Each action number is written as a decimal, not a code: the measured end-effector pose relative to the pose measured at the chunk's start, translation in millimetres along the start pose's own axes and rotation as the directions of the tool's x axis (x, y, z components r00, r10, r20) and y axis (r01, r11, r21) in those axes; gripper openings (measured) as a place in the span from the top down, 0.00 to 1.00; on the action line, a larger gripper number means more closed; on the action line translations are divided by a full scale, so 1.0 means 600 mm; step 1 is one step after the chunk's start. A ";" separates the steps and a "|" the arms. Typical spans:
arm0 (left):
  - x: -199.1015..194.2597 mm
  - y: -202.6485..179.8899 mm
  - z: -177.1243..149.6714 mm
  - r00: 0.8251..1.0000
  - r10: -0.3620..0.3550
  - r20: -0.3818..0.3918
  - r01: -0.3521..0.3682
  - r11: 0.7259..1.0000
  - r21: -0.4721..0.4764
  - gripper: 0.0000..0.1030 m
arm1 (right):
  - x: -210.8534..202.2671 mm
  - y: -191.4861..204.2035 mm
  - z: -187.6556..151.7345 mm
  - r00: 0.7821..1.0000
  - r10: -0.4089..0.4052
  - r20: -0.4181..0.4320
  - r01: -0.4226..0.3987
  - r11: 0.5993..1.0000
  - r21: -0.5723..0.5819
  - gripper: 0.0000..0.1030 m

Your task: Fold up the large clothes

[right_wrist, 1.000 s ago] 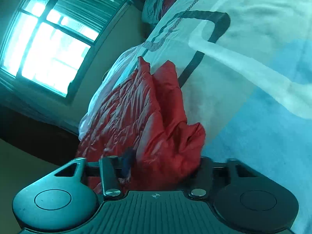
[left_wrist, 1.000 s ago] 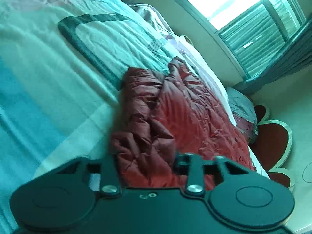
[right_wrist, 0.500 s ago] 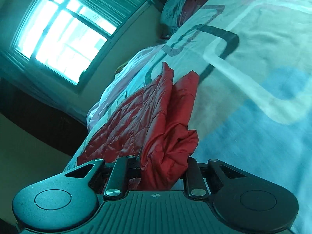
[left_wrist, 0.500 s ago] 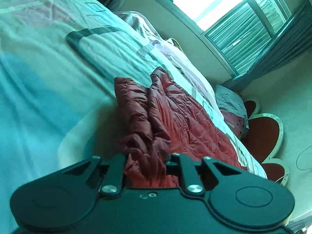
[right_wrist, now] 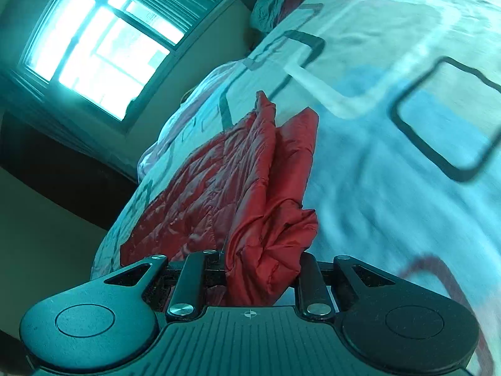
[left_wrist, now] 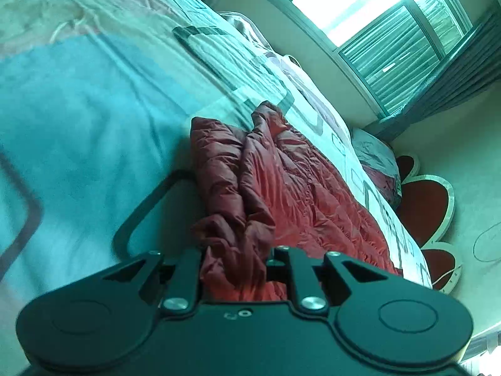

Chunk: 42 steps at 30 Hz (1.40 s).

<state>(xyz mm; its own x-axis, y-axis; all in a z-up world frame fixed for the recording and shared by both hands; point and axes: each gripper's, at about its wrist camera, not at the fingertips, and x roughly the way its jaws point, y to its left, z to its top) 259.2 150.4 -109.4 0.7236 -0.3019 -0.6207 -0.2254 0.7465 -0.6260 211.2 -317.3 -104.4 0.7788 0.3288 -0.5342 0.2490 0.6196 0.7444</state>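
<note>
Both cameras caught the same red quilted jacket lying on the bed, stretched along the side nearest the window. The left gripper was pinched onto a bunched fold of it, and the right gripper had clamped another wad of the same jacket.

Only the left view showed the red heart-shaped headboard with its pale border, plus a pillow at that end. The right view had the window on the opposite side and a dark strip below it that I couldn't identify.

The fabric was shiny, puffy and very crinkled. The bedcover was soft, in pale blue and white with dark rounded-rectangle outlines. One jacket, two grippers.
</note>
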 end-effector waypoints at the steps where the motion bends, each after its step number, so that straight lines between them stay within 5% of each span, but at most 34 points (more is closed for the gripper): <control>1: -0.008 0.003 -0.007 1.000 0.001 0.001 -0.001 1.000 0.000 0.85 | -0.008 -0.003 -0.005 1.000 -0.001 -0.002 0.001 1.000 -0.001 0.82; 13: -0.023 0.030 -0.050 0.999 0.045 0.002 -0.045 0.999 0.006 0.78 | -0.030 -0.052 -0.043 0.999 -0.013 -0.049 0.016 0.999 0.049 0.82; 16: -0.029 0.034 -0.054 0.998 0.062 0.028 -0.062 0.998 -0.014 0.53 | -0.028 -0.055 -0.040 0.999 -0.012 -0.043 0.014 0.999 0.048 0.81; 17: -0.037 0.037 -0.056 0.997 0.063 0.041 -0.062 0.998 -0.029 0.30 | -0.035 -0.055 -0.040 0.999 -0.032 -0.033 0.033 0.999 0.028 0.67; 18: -0.049 0.039 -0.058 0.997 0.059 0.059 -0.057 0.998 -0.035 0.14 | -0.048 -0.052 -0.041 0.996 -0.090 0.009 0.090 0.996 -0.002 0.41; 20: -0.073 0.040 -0.065 0.993 0.085 0.083 -0.082 0.996 -0.034 0.15 | -0.080 -0.052 -0.037 0.980 -0.164 0.112 0.171 0.984 -0.049 0.18; 23: -0.092 0.049 -0.081 0.995 0.082 0.049 -0.080 0.996 -0.039 0.27 | -0.129 -0.064 -0.025 0.954 -0.232 0.189 0.244 0.969 -0.046 0.19; 25: -0.097 0.051 -0.093 0.995 0.079 0.055 -0.077 0.996 -0.046 0.27 | -0.161 -0.060 -0.018 0.948 -0.203 0.244 0.223 0.973 -0.058 0.42; 26: -0.096 0.051 -0.097 0.996 0.069 0.060 -0.065 0.996 -0.054 0.27 | -0.167 -0.051 -0.015 0.951 -0.188 0.246 0.211 0.975 -0.071 0.74; 27: -0.091 0.051 -0.099 0.996 0.061 0.065 -0.057 0.996 -0.066 0.27 | -0.167 -0.035 -0.014 0.956 -0.165 0.244 0.192 0.977 -0.091 0.89; 34: -0.040 0.039 -0.074 0.993 0.021 0.113 -0.010 0.995 -0.100 0.30 | -0.049 0.110 -0.059 0.999 -0.004 0.047 0.018 0.958 -0.286 0.89; 35: -0.034 0.038 -0.071 0.993 0.022 0.112 -0.011 0.995 -0.097 0.41 | -0.028 0.127 -0.070 1.000 0.009 0.020 -0.003 0.952 -0.307 0.99; 38: -0.018 0.042 -0.066 0.996 0.000 0.087 0.009 0.995 -0.096 0.71 | 0.035 0.173 -0.104 0.998 0.030 -0.051 -0.045 0.938 -0.343 1.00; 42: -0.027 0.034 -0.068 0.994 -0.028 0.105 0.033 0.999 -0.043 0.83 | 0.092 0.207 -0.141 0.994 0.010 -0.107 -0.052 0.915 -0.399 1.00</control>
<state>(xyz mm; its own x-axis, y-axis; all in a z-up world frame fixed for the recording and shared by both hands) 216.2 146.3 -131.7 0.7941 -0.2590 -0.5498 -0.2294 0.7100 -0.6658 236.3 -161.7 -75.5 0.7154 0.4093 -0.5663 -0.0426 0.8345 0.5494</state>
